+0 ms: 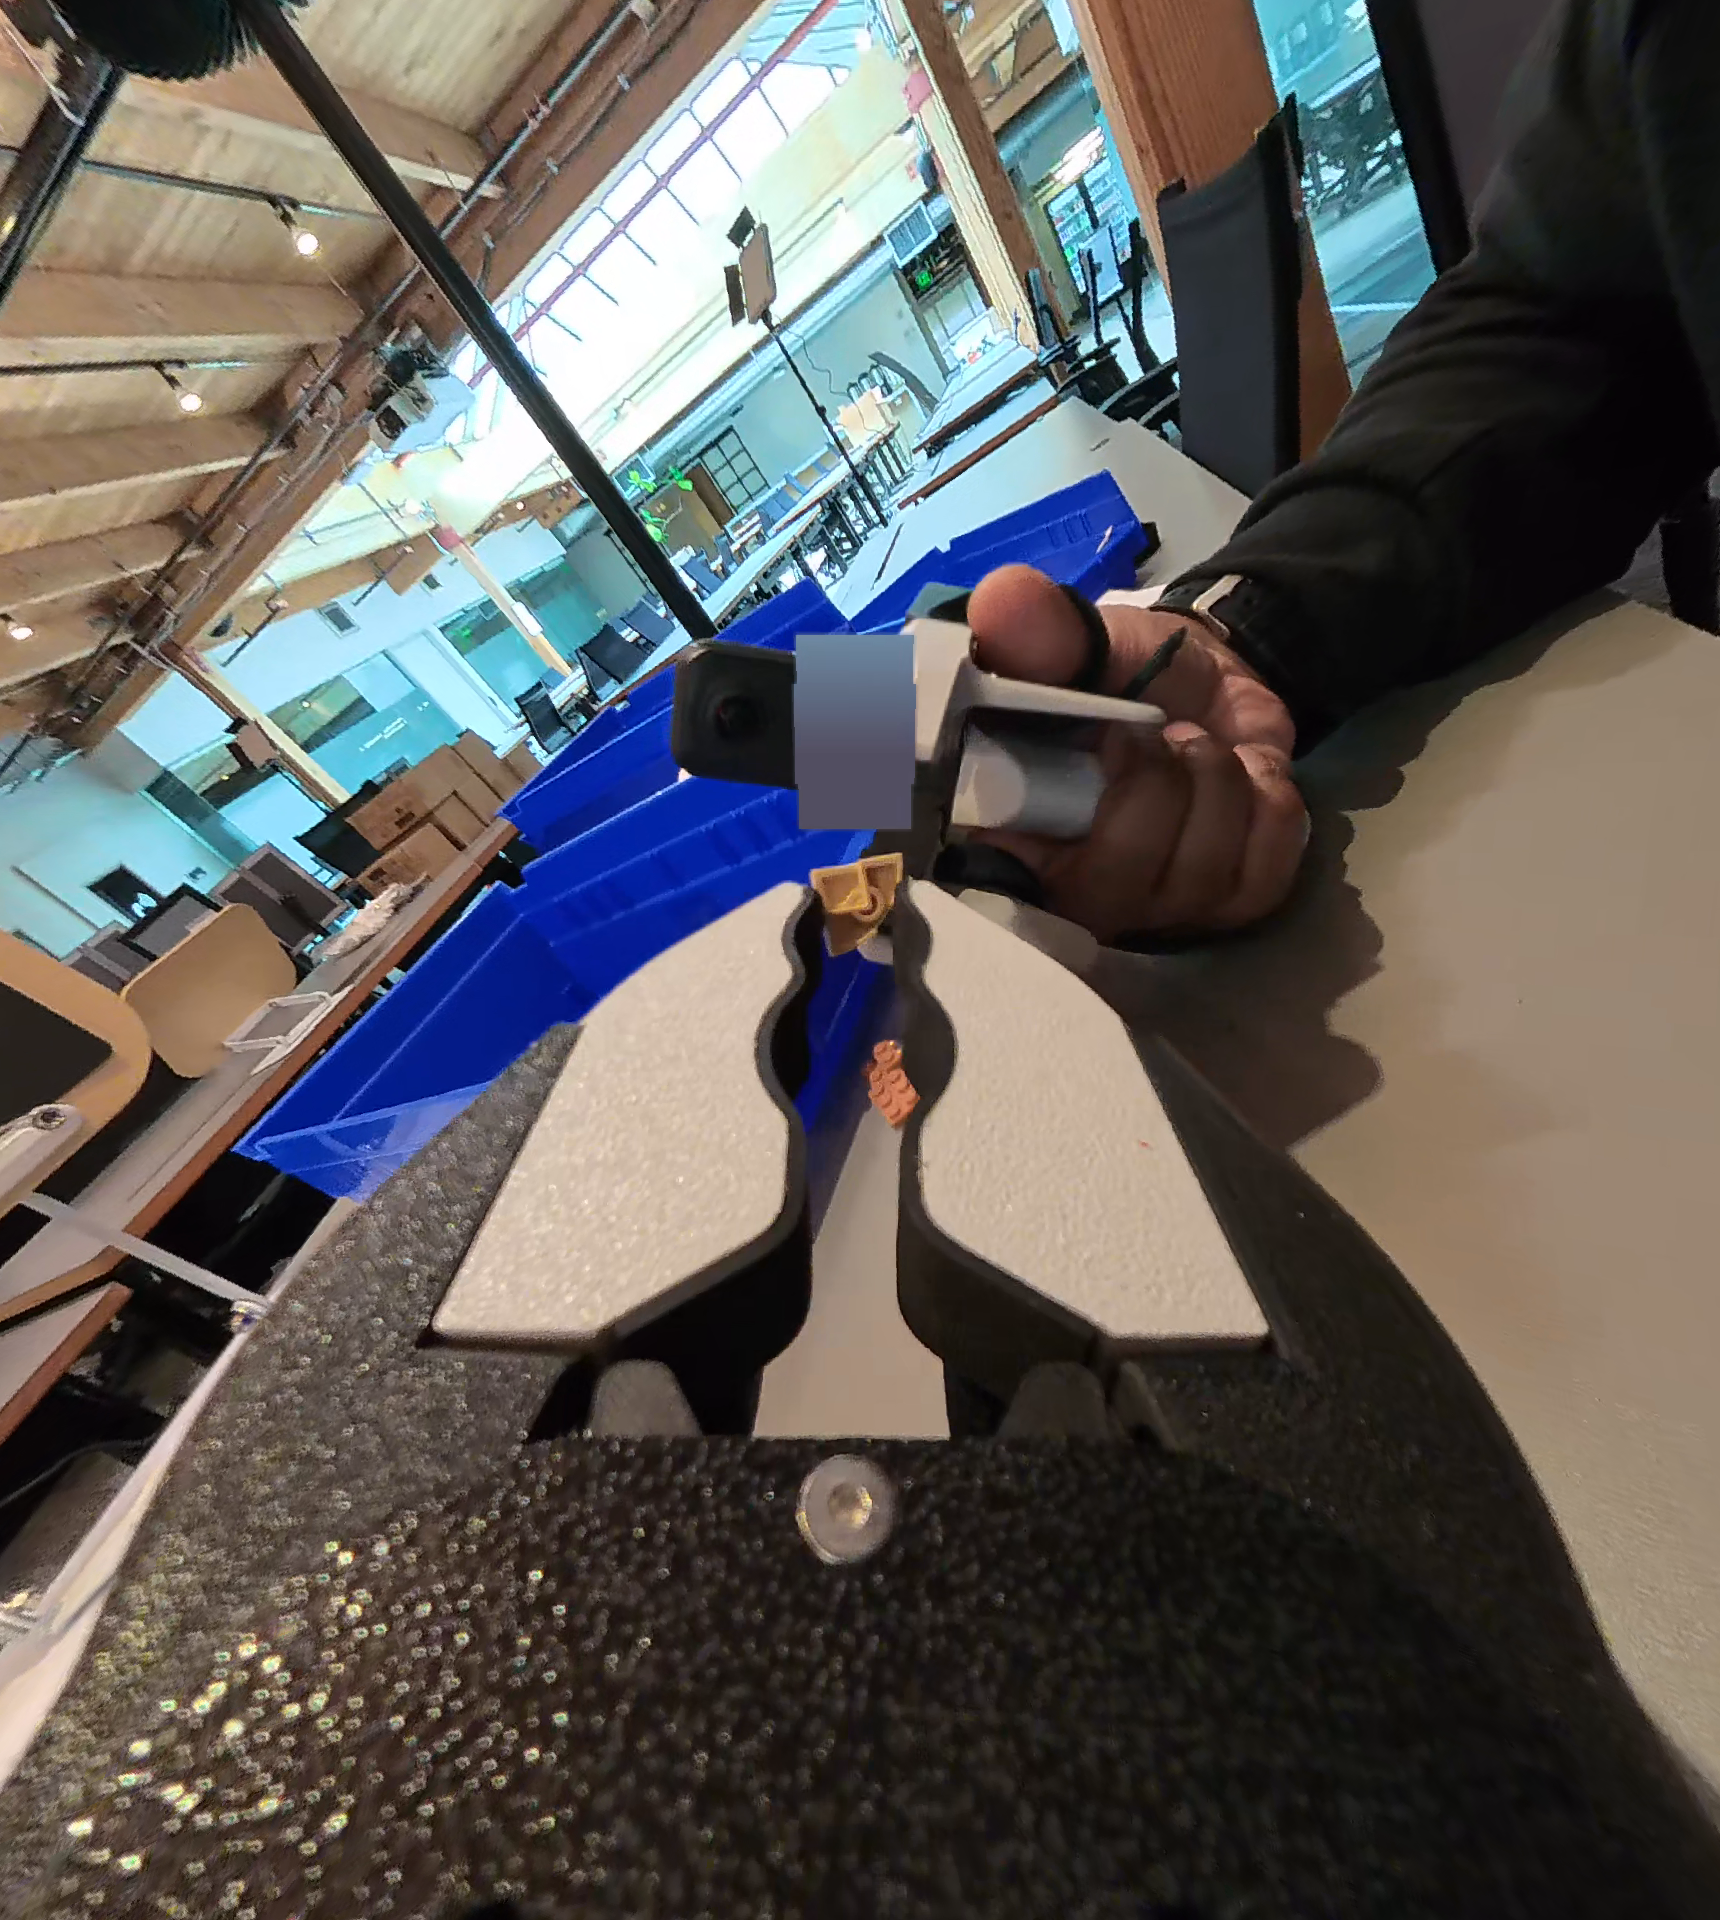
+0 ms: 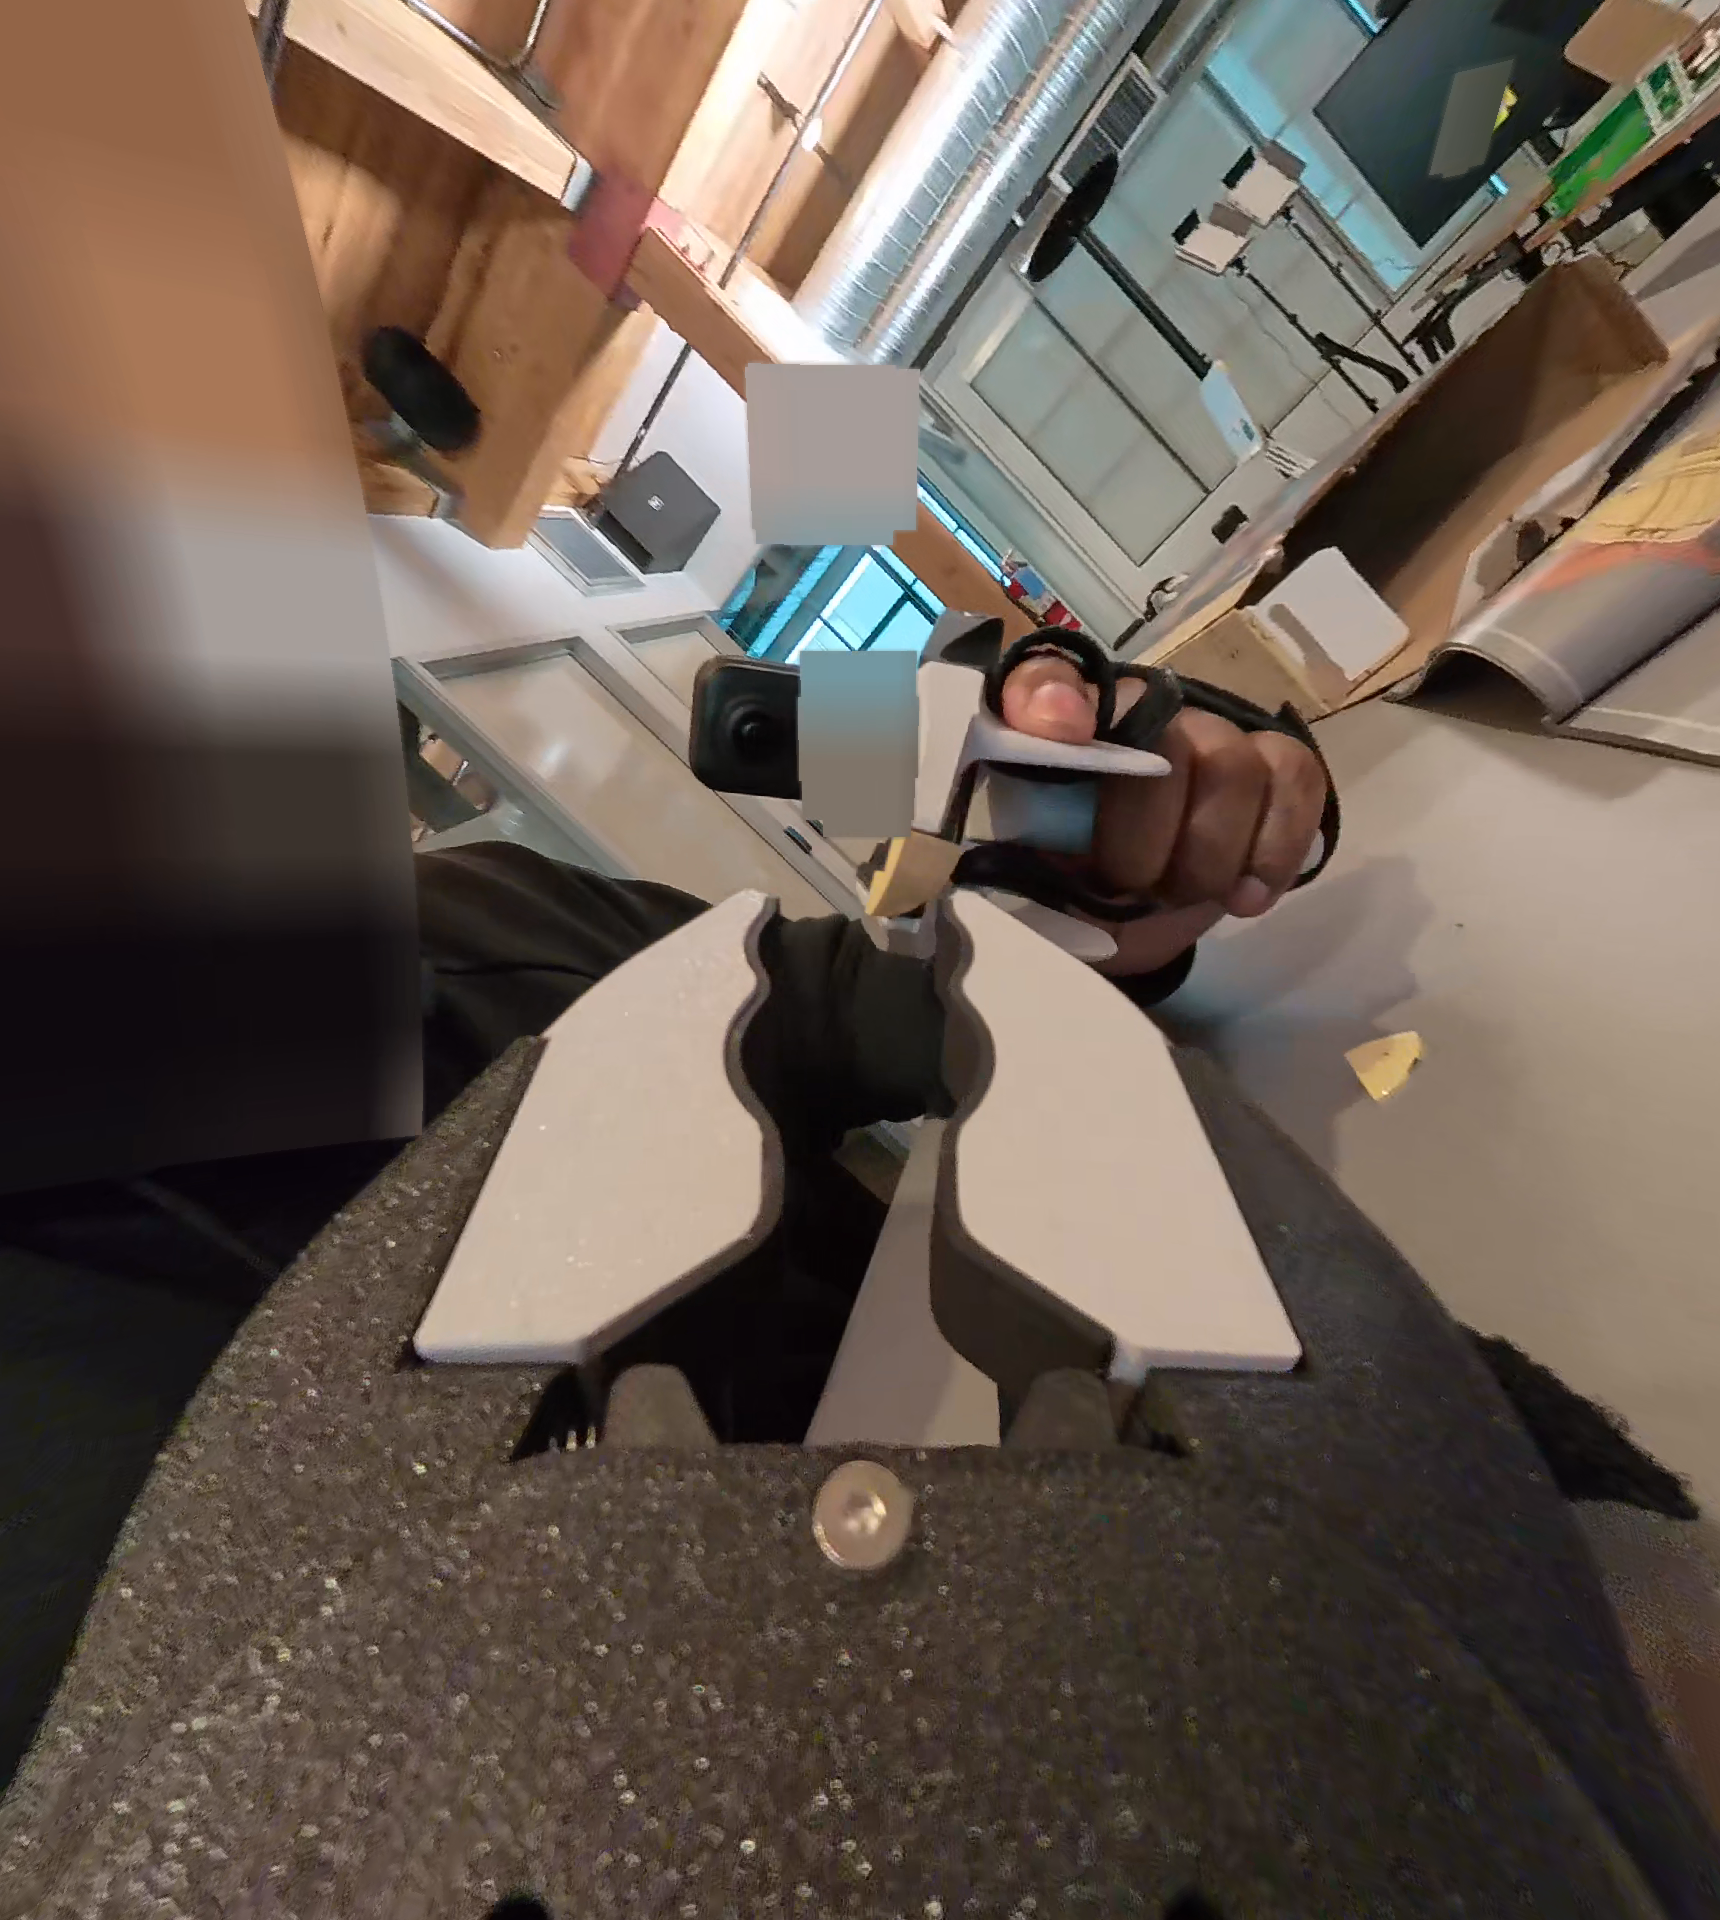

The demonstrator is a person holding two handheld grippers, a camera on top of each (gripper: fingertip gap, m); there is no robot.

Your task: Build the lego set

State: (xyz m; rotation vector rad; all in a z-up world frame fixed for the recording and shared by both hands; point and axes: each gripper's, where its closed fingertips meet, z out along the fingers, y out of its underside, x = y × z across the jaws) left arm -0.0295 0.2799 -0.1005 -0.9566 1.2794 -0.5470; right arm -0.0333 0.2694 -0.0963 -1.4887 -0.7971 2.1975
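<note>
My left gripper (image 1: 858,902) is shut on a small tan lego piece (image 1: 851,896) at its fingertips, held above the grey table (image 1: 1562,987). The right gripper faces it closely, held by a hand (image 1: 1188,800). In the right wrist view, my right gripper (image 2: 861,912) has its jaws part open, and the tan piece (image 2: 906,871) sits just past its right fingertip, not clamped. A small orange lego piece (image 1: 892,1083) lies on the table under the left gripper. Another tan piece (image 2: 1386,1062) lies loose on the table to the right.
Several blue bins (image 1: 627,935) stand in a row behind the grippers. An open instruction booklet (image 2: 1656,582) and a cardboard box (image 2: 1438,447) lie at the far right. A dark sleeve (image 1: 1458,447) reaches in from the right.
</note>
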